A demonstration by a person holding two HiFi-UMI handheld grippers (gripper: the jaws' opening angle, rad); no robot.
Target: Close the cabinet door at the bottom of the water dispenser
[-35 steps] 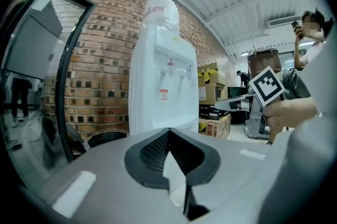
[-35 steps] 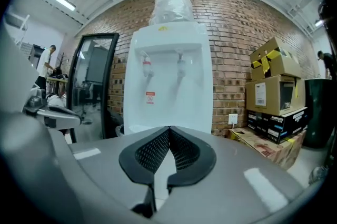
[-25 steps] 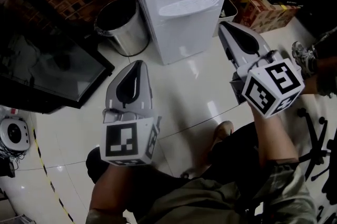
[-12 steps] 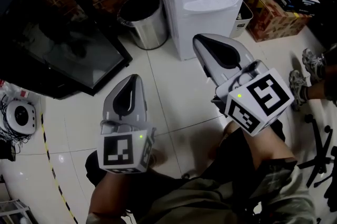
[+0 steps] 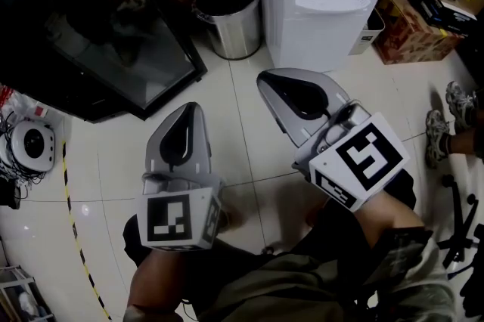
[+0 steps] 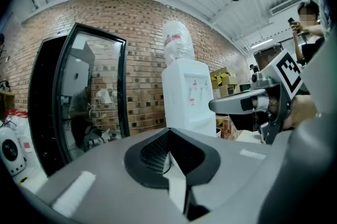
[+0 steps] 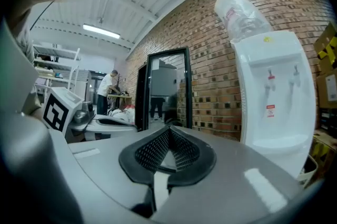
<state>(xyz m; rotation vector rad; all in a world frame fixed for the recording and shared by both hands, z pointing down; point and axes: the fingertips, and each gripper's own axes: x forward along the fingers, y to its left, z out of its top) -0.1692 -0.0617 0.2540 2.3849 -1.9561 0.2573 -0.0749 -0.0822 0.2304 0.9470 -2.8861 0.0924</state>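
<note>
Glossy white floor tiles (image 5: 249, 139) run up to a brick wall, and both our grippers hover above them, touching nothing. Ahead of the right gripper (image 5: 264, 78), a little to its right and well apart from its tip, stands the water dispenser (image 5: 325, 3). From the left gripper (image 5: 190, 110) it lies further off, ahead and to the right.

The dispenser is a tall white box, its long axis upright. An inverted clear bottle (image 7: 239, 15) sits on top. Its front, with two taps, a red label and a drip ledge, faces back toward our grippers. Below the ledge we see a plain white lower front panel (image 5: 318, 44), and it looks flush with the body. We cannot make out the door's seam.

A steel waste bin (image 5: 231, 22) stands just left of the dispenser, beyond the gap between the two grippers.

Both grippers are clenched with their mesh pads meeting, and neither grips anything.
</note>
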